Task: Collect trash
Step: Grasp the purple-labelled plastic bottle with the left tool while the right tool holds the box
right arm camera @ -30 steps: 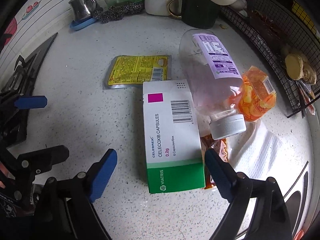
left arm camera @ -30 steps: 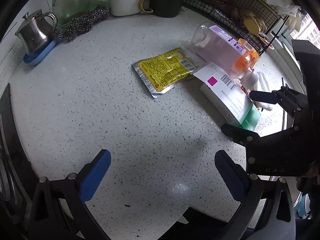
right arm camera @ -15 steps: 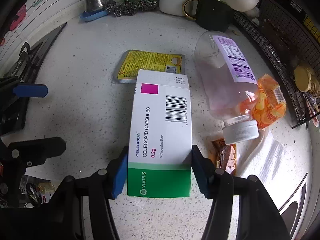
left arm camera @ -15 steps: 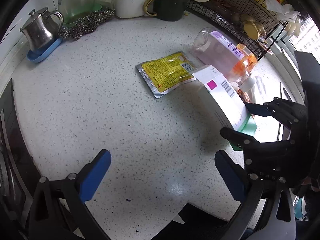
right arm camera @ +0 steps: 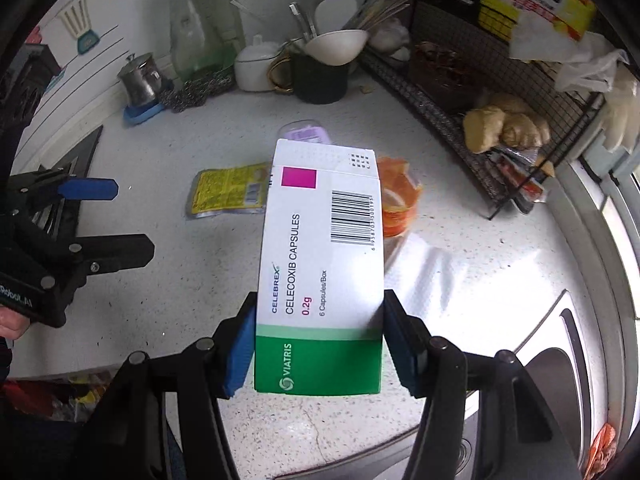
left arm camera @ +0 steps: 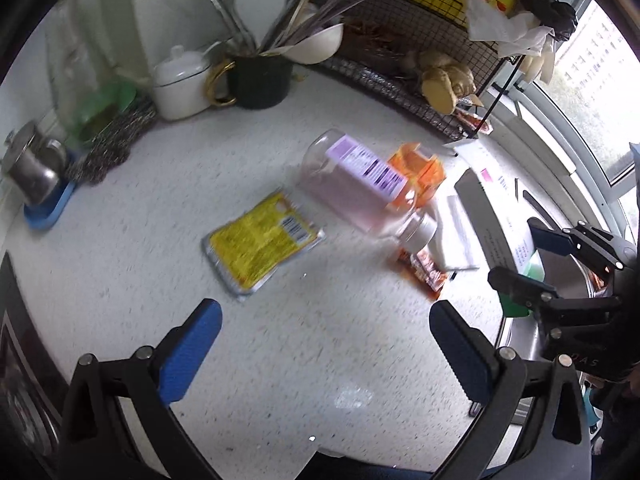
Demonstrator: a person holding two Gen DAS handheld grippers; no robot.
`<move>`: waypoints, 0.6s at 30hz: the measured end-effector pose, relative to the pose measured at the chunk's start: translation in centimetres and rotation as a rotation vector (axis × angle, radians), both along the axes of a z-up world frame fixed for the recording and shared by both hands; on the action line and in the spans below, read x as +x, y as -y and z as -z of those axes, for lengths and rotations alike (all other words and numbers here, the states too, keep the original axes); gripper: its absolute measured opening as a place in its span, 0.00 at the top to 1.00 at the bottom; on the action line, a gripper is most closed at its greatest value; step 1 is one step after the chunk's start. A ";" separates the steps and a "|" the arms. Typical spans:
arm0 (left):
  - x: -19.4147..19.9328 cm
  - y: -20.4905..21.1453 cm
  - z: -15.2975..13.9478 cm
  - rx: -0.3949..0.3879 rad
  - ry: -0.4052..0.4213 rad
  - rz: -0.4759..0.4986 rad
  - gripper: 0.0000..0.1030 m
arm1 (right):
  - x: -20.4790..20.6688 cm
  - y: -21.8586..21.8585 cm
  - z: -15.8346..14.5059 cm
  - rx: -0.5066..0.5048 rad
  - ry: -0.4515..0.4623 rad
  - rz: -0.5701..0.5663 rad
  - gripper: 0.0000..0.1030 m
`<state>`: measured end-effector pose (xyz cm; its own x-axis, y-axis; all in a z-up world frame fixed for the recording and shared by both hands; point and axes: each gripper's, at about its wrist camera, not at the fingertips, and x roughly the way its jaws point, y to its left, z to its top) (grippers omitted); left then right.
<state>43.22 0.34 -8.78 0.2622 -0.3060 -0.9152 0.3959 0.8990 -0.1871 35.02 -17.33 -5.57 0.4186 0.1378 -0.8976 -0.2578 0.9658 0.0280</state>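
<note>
So the right gripper (right arm camera: pixel 318 350) is clamping the medicine box (right arm camera: pixel 320 264) by its green end, blue pads pressing on both long sides, and the box is hanging clear above the speckled countertop (left arm camera: pixel 312 344) with its barcode face up. In the left wrist view that same box is sitting over at the right edge, tilted up off the counter.

The left gripper (left arm camera: pixel 324 354) is hovering with its jaws standing wide apart and nothing between them, just bare counter underneath.

The rest of the trash is lying on the counter: a yellow foil packet (left arm camera: pixel 262 240) flat, just beside it a clear plastic bottle (left arm camera: pixel 360 188) on its side with a white cap, an orange wrapper (left arm camera: pixel 420 170) touching the bottle's far side, and a small reddish sachet (left arm camera: pixel 424 272) near the cap. A white cloth (right arm camera: pixel 452 276) is spreading out beside those.

A dark mug (left arm camera: pixel 260 80) packed with utensils is standing at the back next to a white lidded pot (left arm camera: pixel 180 84), and a wire rack (left arm camera: pixel 404 76) is running along the right.
</note>
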 end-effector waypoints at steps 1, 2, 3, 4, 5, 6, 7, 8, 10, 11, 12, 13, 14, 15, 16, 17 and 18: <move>0.6 0.6 0.0 0.005 -0.010 0.002 0.00 | 0.0 0.4 -0.3 0.000 0.006 0.017 0.46; 1.3 1.2 0.1 0.005 -0.022 0.000 0.00 | 0.2 0.8 -0.5 -0.002 0.014 0.033 0.46; 1.8 1.7 0.1 -0.003 -0.034 -0.006 0.00 | 0.1 1.3 -0.5 -0.003 0.020 0.047 0.46; 2.5 2.2 0.3 -0.019 -0.052 -0.017 0.00 | 0.4 1.7 -0.6 0.000 0.022 0.059 0.46; 3.1 2.8 0.3 -0.031 -0.068 -0.027 0.00 | 0.6 1.9 -0.5 0.002 0.022 0.068 0.46; 3.7 3.3 0.5 -0.032 -0.081 -0.039 0.00 | 1.0 2.1 -0.5 0.002 0.022 0.075 0.46; 4.2 3.9 0.8 -0.027 -0.087 -0.051 0.00 | 1.1 2.3 -0.3 -0.001 0.019 0.080 0.46; 4.6 4.5 1.1 -0.028 -0.091 -0.054 0.00 | 1.1 2.4 -0.2 -0.007 0.017 0.085 0.46; 5.5 5.4 1.9 -0.036 -0.114 -0.065 0.00 | 2.0 2.7 0.5 -0.022 0.006 0.092 0.46; 5.9 5.8 2.2 -0.037 -0.125 -0.067 0.00 | 2.5 3.0 0.9 -0.023 -0.002 0.100 0.46; 6.3 6.1 2.5 -0.033 -0.129 -0.070 0.00 | 3.0 3.5 0.9 -0.021 -0.007 0.106 0.46; 6.7 6.4 2.8 -0.025 -0.130 -0.072 0.00 | 3.5 3.9 1.0 -0.018 -0.010 0.112 0.46; 7.1 6.6 3.1 -0.013 -0.132 -0.076 0.00 | 4.1 4.2 1.1 -0.018 -0.009 0.117 0.46; 7.5 6.9 3.5 -0.002 -0.133 -0.081 0.00 | 4.4 4.6 1.0 -0.019 -0.006 0.120 0.46; 7.9 7.1 3.7 0.010 -0.133 -0.089 0.00 | 4.9 4.8 0.9 -0.018 -0.003 0.120 0.46; 8.3 7.2 4.0 0.021 -0.131 -0.098 0.00 | 5.3 5.0 0.9 -0.016 0.000 0.120 0.46; 8.6 7.4 4.2 0.024 -0.130 -0.108 0.00 | 5.8 5.2 0.9 -0.015 0.003 0.120 0.46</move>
